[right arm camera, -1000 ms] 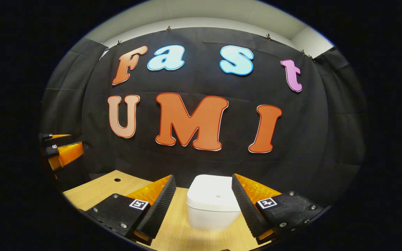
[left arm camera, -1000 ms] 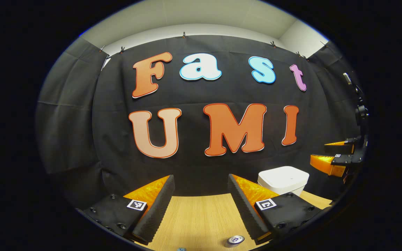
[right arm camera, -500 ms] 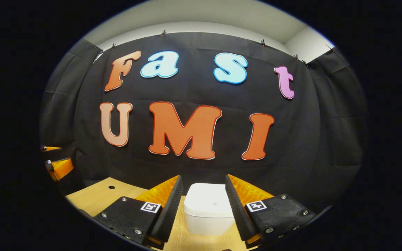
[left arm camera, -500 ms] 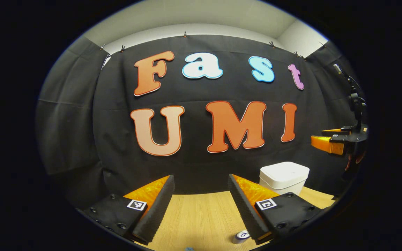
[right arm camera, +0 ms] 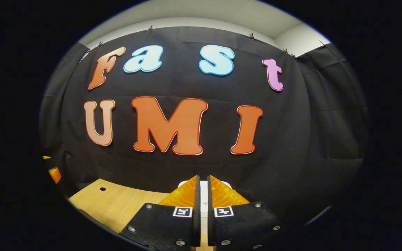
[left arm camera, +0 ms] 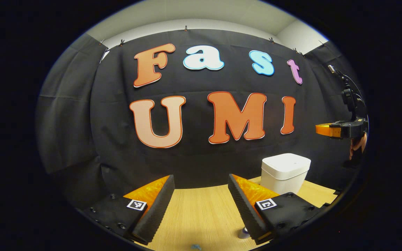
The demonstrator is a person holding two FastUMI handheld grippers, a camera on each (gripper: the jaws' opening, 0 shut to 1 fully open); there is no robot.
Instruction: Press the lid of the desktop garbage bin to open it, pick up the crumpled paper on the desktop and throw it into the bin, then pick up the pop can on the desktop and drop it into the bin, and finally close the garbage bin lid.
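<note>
**Bin, lid down, on wooden surface**

White garbage bin [left arm camera: 284,172] — lid closed — stands at the far right of the surface [left arm camera: 201,216], near the black cloth wall. Right hand-held gripper [right arm camera: 201,195]: fingers drawn nearly together, a narrow gap between, nothing grasped, poised over the bin. Left hand-held gripper [left arm camera: 201,198]: released, fingers wide — pop can [left arm camera: 243,233] just beside its right finger.

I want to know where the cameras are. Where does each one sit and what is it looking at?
Left gripper view: rides the left hand-held gripper, fingers apart, facing the booth wall over the table; white bin ahead at right, right hand-held gripper beyond.
Right gripper view: rides the right hand-held gripper, fingers nearly together, with the bin straight ahead.
Shared: bin, table, wall.
</note>
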